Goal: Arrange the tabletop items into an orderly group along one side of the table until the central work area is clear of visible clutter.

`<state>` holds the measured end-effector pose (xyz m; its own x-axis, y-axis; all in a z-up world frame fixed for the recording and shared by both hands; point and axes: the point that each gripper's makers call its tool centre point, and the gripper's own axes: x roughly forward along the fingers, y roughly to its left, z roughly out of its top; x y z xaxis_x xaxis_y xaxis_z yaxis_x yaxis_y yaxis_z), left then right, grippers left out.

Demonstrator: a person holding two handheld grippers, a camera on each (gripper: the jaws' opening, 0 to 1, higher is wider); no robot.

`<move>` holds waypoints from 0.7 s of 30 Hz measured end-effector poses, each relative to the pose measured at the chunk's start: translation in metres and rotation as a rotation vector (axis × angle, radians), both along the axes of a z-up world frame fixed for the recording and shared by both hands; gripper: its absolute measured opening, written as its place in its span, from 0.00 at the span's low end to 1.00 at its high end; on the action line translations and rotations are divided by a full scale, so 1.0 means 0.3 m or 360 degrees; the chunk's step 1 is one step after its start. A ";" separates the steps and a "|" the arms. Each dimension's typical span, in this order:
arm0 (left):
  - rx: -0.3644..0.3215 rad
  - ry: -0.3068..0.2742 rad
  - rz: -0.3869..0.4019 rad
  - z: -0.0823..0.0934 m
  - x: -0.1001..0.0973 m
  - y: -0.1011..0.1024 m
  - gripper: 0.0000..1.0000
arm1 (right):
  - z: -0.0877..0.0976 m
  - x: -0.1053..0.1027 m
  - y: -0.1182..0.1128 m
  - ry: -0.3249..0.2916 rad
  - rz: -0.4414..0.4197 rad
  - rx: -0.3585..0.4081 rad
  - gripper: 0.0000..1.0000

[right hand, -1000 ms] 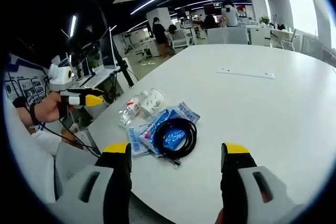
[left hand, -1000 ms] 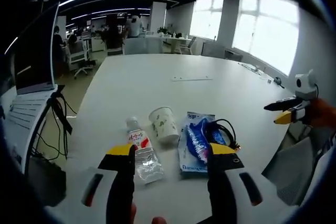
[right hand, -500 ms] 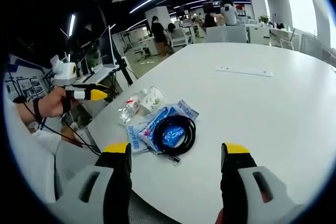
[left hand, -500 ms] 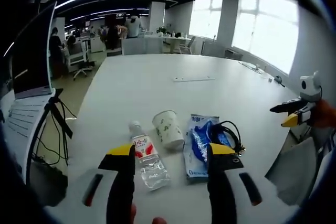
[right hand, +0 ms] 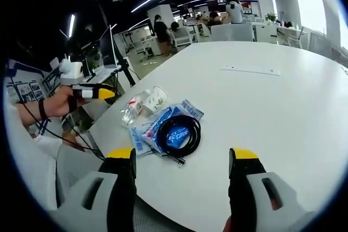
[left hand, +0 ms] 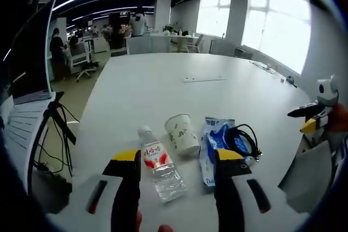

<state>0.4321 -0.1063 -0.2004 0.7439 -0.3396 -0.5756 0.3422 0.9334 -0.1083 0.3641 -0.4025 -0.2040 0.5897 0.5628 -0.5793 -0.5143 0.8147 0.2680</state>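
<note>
**deskwatcher:** So where's the stuff sitting? I count four things bunched near one edge of the big white table (left hand: 163, 91): a clear plastic water bottle with a red and white label (left hand: 159, 163) lying on its side, a white paper cup with a green leaf print (left hand: 183, 135) also tipped over just beside it, then a blue and white plastic packet (left hand: 217, 145) lying flat, with a coiled black cable (left hand: 244, 140) resting on top of the packet.

**gripnerd:** Yep, same cluster in the right gripper view: bottle (right hand: 133, 108) and cup (right hand: 154, 100) side by side, almost touching, packet (right hand: 157, 129) next to them, cable (right hand: 178, 132) looped right over it. There's also a thin flat white strip (right hand: 250, 69) lying way off, well apart from the group.

**deskwatcher:** And the claws?

**gripnerd:** Left gripper (left hand: 176, 158), the one with yellow tips, is spread wide, nothing between its jaws, hovering over the bottle and packet end. Right gripper (right hand: 185, 158) is spread apart too, empty, above bare tabletop near the cable. In the right gripper view, a hand holds the left gripper (right hand: 92, 93) off the table's edge.

**deskwatcher:** Background's an open office, with chairs, desks, people far off and bright windows (left hand: 272, 31).
</note>
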 end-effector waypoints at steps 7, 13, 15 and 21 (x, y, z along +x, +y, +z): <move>0.0070 0.0040 -0.0015 -0.046 0.019 0.018 0.51 | -0.006 -0.006 -0.002 0.0013 -0.0006 -0.0001 0.69; 0.0093 0.0080 -0.0039 -0.073 0.035 0.024 0.50 | -0.007 -0.005 -0.010 0.0015 -0.0014 -0.0011 0.68; 0.0094 0.0088 -0.0040 -0.078 0.040 0.025 0.50 | -0.006 -0.004 -0.013 0.0016 -0.0021 -0.0008 0.68; 0.0089 0.0110 -0.0025 -0.094 0.064 0.037 0.48 | -0.004 -0.006 -0.016 0.0018 -0.0032 -0.0014 0.68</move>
<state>0.4513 -0.0952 -0.2286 0.6967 -0.3169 -0.6436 0.3506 0.9331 -0.0800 0.3622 -0.4074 -0.2052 0.5942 0.5458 -0.5907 -0.4948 0.8271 0.2665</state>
